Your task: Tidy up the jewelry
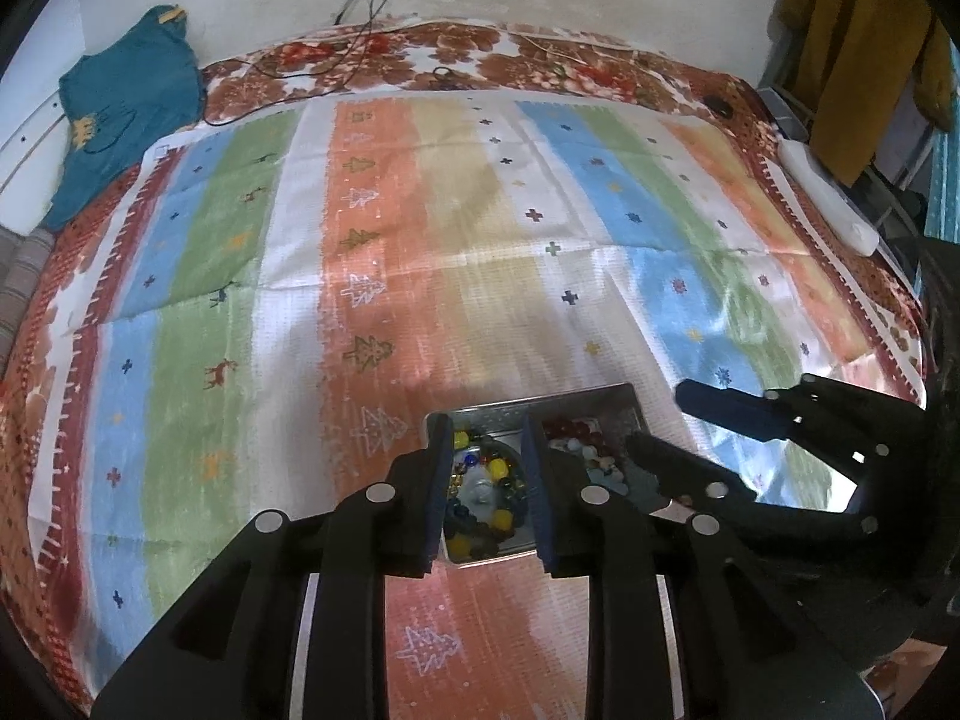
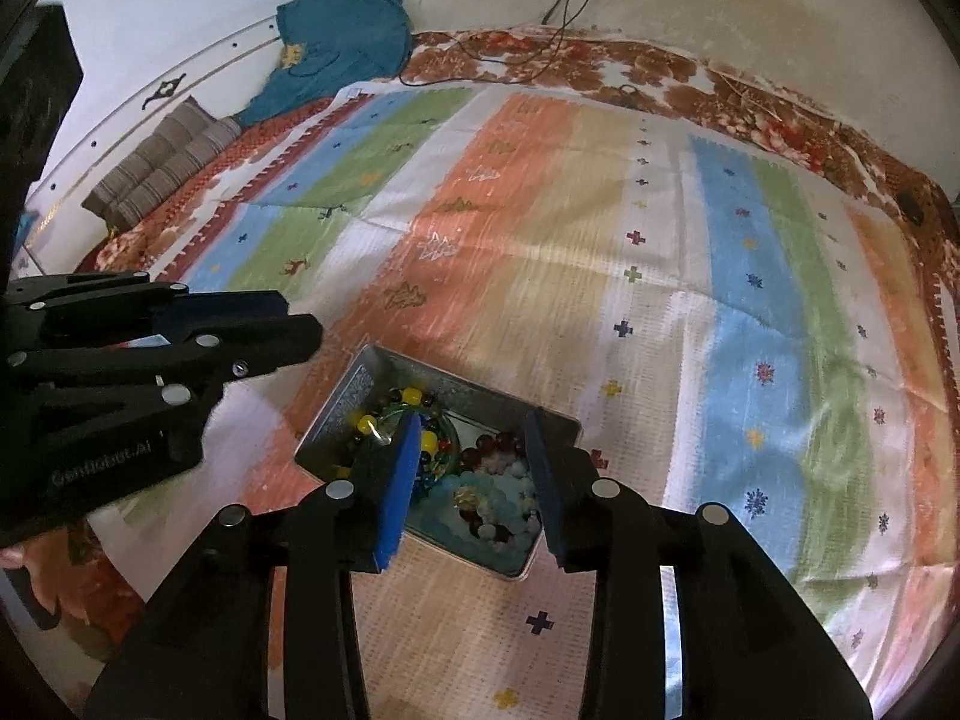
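A shallow metal tray [image 1: 498, 414] [image 2: 354, 387] lies on the striped cloth and holds bead jewelry. Yellow, green and dark beads [image 1: 495, 469] [image 2: 411, 396] fill its left side. Red beads [image 1: 570, 425] [image 2: 487, 443] and pale blue beads [image 2: 510, 498] fill its right side. My left gripper [image 1: 487, 468] [image 2: 300, 318] hovers over the left side, open, with only the beads below showing through the gap. My right gripper [image 2: 474, 471] [image 1: 654, 415] hangs over the right side, open, with nothing pinched between its blue pads [image 2: 401, 480].
The striped cloth [image 1: 456, 252] covers a floral bedspread [image 1: 360, 60]. A teal garment [image 1: 126, 108] and cables [image 1: 360, 18] lie at the far side by the wall. A white object [image 1: 828, 198] sits at the right edge, mustard fabric [image 1: 864, 42] hangs beyond, and a folded striped textile [image 2: 162, 162] lies far left.
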`<state>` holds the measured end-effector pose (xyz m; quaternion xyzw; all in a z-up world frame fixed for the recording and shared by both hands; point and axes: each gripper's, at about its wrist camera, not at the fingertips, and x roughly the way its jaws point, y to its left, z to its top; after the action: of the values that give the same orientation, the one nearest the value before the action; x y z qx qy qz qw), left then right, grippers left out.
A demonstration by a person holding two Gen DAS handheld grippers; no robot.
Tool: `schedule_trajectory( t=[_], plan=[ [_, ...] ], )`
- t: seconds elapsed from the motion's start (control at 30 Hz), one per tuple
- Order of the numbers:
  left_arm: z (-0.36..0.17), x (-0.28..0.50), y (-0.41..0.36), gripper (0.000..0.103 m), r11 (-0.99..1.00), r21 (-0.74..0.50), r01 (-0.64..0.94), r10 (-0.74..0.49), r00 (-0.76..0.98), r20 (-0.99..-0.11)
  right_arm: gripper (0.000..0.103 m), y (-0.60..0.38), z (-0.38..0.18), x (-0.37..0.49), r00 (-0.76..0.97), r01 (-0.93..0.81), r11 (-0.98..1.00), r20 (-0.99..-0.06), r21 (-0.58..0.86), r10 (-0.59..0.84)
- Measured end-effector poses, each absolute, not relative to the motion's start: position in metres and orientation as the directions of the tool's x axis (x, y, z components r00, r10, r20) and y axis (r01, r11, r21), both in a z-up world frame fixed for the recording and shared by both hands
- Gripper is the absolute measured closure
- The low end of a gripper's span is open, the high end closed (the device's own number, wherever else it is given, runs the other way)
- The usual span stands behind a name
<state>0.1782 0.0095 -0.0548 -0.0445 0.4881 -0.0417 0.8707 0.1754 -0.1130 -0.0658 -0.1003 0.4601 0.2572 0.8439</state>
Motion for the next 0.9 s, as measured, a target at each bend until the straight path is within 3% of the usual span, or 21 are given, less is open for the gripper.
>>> schedule_trajectory(
  t=[0.27,0.67,0.9],
  plan=[
    [-0.049,0.159,0.017,0.073,0.993,-0.12,0.009,-0.107,0.532,-0.84,0.056,-0.129,-0.061,0.163,0.47,-0.507,0.86,-0.819,0.056,0.33],
    [-0.028,0.111,0.015,0.045,0.992,-0.126,0.023,-0.115,0.594,-0.797,0.039,-0.152,-0.046,0.136,0.493,-0.495,0.862,-0.783,0.106,0.379],
    [-0.025,0.083,0.009,0.024,0.993,-0.116,0.038,-0.115,0.618,-0.778,0.03,-0.156,-0.04,0.119,0.516,-0.51,0.856,-0.765,0.089,0.386]
  ],
)
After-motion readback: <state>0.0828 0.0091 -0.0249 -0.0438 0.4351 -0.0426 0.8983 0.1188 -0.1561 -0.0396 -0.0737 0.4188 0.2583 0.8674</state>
